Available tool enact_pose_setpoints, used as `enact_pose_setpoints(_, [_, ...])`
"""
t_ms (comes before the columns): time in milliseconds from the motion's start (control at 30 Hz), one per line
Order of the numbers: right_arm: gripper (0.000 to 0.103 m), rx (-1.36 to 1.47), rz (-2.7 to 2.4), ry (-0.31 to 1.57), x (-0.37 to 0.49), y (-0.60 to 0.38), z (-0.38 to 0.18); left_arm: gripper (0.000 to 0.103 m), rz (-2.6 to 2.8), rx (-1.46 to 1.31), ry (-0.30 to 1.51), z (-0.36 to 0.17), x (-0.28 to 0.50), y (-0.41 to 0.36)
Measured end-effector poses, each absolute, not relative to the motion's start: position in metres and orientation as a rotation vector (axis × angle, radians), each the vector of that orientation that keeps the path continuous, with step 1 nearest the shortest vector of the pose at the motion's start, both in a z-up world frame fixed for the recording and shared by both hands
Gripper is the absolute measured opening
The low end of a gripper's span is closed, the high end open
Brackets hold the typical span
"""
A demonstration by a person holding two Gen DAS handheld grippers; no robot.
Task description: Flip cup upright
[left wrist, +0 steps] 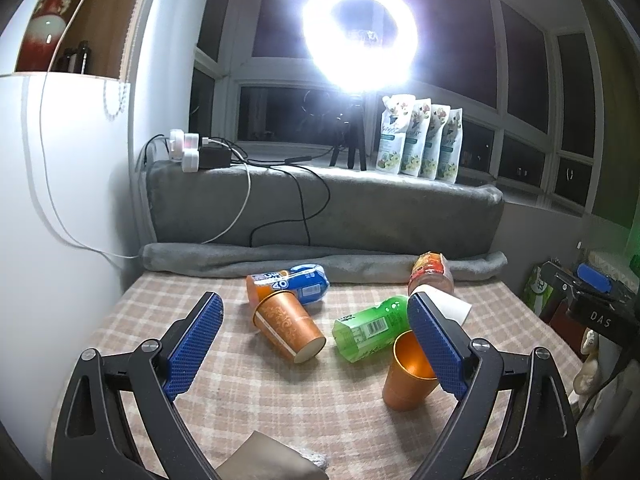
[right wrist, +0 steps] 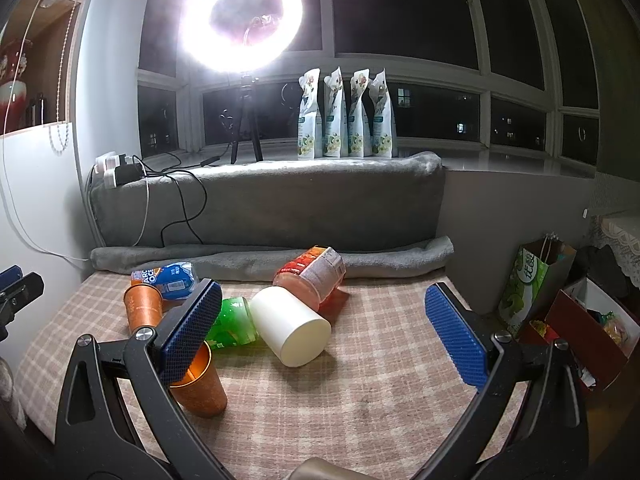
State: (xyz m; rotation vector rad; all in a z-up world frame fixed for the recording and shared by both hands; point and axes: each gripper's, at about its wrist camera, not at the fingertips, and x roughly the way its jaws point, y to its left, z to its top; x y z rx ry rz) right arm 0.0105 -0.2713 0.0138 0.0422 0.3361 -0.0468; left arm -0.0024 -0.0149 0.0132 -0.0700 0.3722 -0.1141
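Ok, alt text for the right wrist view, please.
Open right gripper over a checked tablecloth; a white cup lies on its side between the fingers. An orange cup stands upright at left, among toppled bottles.

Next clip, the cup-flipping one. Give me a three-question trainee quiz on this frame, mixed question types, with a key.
1. True or false: the orange cup nearest the grippers stands upright, mouth up.
2. Which cup lies on its side beside the green bottle?
A. a blue cup
B. the white cup
C. a glass cup
3. Fill in: both the left gripper and the right gripper have their jaws ____.

Key
1. True; its open mouth faces up on the checked cloth.
2. B. A second orange cup also lies tipped over, near the blue-labelled bottle.
3. open, holding nothing.
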Motion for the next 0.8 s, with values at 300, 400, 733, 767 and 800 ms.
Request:
enact_pose_setpoints(300, [0.103,0.042,-0.042,0.339,0.0109,-0.2715,0.0144,0.093,-0.102,-0.066,0.395,0.0094,0.0004,-0.0137])
enact_pose_setpoints(400, [0.103,0.039,-0.042,0.338,0.0105,-0.2712,0.0142,0.093,-0.098,-0.061,0.392,0.0105,-0.0006,-0.0138])
enact_pose_setpoints(733, [0.103,0.041,-0.042,0.342,0.0104,-0.2703,0.0142,0.093,-0.099,-0.058,0.394,0.0106,0.0008,-0.0144])
enact_pose_setpoints(767, [0.103,0.04,-0.042,0.342,0.0103,-0.2702,0.0142,0.093,-0.1,-0.059,0.394,0.0106,0.0007,-0.0144])
enact_pose_setpoints(800, [0.103,0.041,-0.043,0.342,0.0102,-0.2704,0.0142,0.093,-0.099,-0.058,0.393,0.0104,0.0007,-0.0149])
